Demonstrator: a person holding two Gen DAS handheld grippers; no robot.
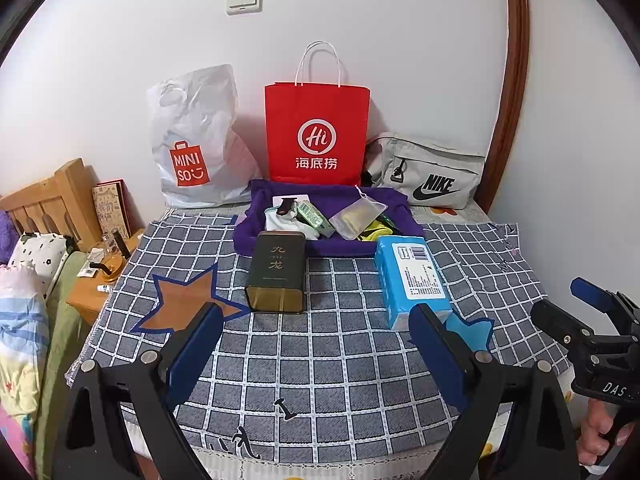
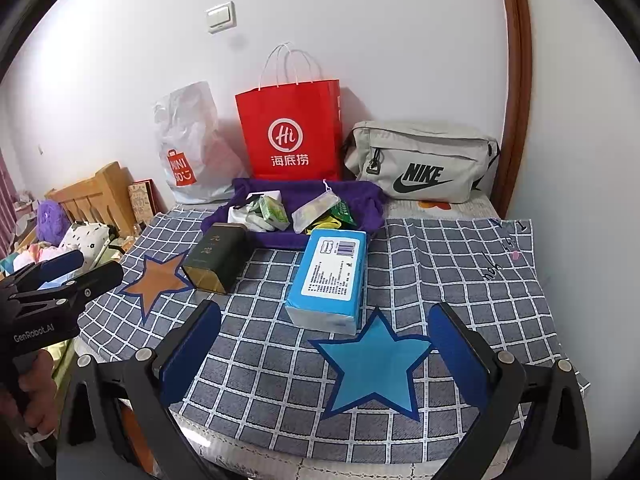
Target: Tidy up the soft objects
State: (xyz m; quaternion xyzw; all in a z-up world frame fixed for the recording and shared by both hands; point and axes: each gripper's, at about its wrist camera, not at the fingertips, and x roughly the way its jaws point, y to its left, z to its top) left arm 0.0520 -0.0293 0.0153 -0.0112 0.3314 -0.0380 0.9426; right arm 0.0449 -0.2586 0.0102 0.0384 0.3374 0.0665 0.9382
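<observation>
A blue tissue pack (image 1: 412, 280) (image 2: 330, 276) lies on the checked cloth (image 1: 320, 360), its near end by a blue star patch (image 2: 376, 364). A dark tea tin (image 1: 276, 272) (image 2: 216, 258) lies beside an orange star patch (image 1: 184, 300) (image 2: 154, 280). Behind them a purple fabric tray (image 1: 280, 248) (image 2: 360, 208) holds small packets and soft items. My left gripper (image 1: 316, 340) is open and empty, low above the cloth in front of the tin and pack. My right gripper (image 2: 326, 344) is open and empty over the blue star, just in front of the pack.
Against the wall stand a white Miniso bag (image 1: 196, 140), a red paper bag (image 1: 316, 132) and a grey Nike pouch (image 1: 428, 172). A wooden nightstand (image 1: 96, 288) and bedding lie to the left. A wooden door frame (image 1: 508, 80) rises at the right.
</observation>
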